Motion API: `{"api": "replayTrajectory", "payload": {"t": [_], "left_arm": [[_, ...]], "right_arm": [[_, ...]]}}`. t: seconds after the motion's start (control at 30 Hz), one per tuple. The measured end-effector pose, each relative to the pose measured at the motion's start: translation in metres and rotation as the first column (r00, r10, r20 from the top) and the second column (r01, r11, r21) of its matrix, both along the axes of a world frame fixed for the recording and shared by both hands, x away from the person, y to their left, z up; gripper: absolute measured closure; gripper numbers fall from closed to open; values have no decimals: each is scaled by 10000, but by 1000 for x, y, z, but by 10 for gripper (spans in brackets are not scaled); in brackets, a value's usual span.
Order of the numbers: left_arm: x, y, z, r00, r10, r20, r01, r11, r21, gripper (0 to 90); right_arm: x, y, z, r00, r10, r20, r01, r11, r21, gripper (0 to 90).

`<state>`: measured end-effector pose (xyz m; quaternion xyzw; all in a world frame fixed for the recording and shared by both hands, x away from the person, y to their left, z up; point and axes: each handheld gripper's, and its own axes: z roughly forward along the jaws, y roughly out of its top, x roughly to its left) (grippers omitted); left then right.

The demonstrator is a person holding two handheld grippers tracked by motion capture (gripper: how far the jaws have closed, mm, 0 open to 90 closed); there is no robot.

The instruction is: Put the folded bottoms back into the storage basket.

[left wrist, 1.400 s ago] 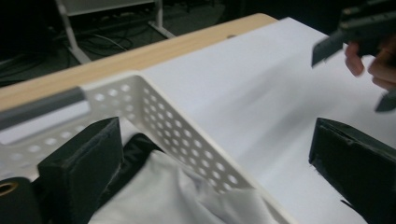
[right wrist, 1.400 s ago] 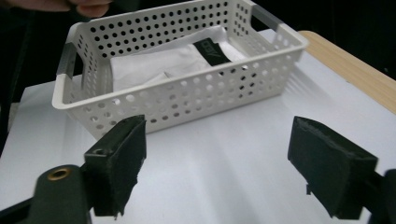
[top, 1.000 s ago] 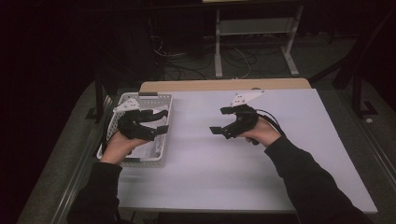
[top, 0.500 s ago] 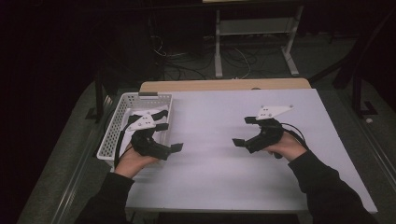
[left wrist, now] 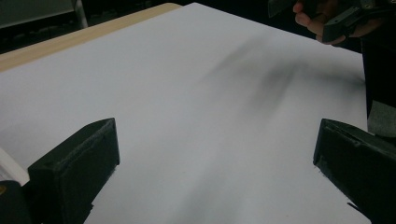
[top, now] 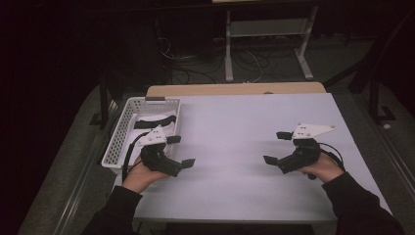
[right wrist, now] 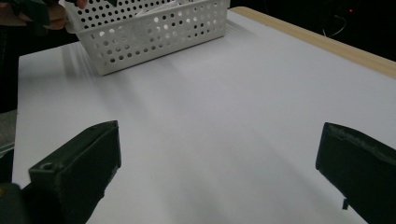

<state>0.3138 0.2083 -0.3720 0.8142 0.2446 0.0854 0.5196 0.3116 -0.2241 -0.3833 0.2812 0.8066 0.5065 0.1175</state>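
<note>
Your left gripper (top: 181, 151) sits just beside the white basket (top: 120, 132), on the side facing the table's middle, and its jaws stand spread wide with nothing between them; in the left gripper view there is only bare white surface between the two black pads (left wrist: 77, 172). Your right gripper (top: 277, 147) is well apart from the basket, across the table (top: 235, 127), also spread wide and empty. Its jaws have just been opening, with nothing between them.

The thing you seem to be working with lies inside the basket: something white with a dark strap or band (top: 154, 122) across it, too dim to name.

What could go wrong from here: your left hand (top: 142, 174) is close to the basket's near wall, and a careless swing toward it could knock or shove the light perforated plastic along the smooth top, or toward the table edge it already stands close to. The cable (top: 128, 154) trailing from the left gripper hangs near the basket rim and might snag on it. If you reach in from the far side with the right, you would cross your own left arm.

The surface is a plain white sheet with a wooden strip (top: 235, 89) beyond the basket. The room around it is dark, with a metal stand (top: 266, 34) and loose cables on the floor behind
</note>
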Motion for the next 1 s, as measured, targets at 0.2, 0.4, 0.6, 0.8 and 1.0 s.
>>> {"api": "replayTrajectory", "payload": {"t": [0.2, 0.4, 0.6, 0.8, 1.0], "left_arm": [[-1, 0, -1, 10000, -36, 84, 36, 10000, -4, 0], [-2, -1, -1, 9999, -52, 142, 52, 10000, 7, 0], [-1, 1, -1, 9998, 7, 174, -7, 10000, -49, 0], [-1, 0, -1, 9999, -19, 158, 19, 10000, 1, 0], [0, 0, -1, 9999, 26, 134, -25, 10000, -44, 0]], "right_arm": [[-11, -23, -4, 9992, -390, 43, 389, 9991, 172, 4], [-22, -42, -12, 9974, -711, 64, 709, 9972, 247, 4], [-30, -55, -21, 9953, -967, -15, 967, 9947, 343, 4], [-33, -61, -26, 9944, -1045, -140, 1048, 9942, 241, 4], [-35, -63, -27, 9946, -1017, -200, 1022, 9945, 248, 4]]}}
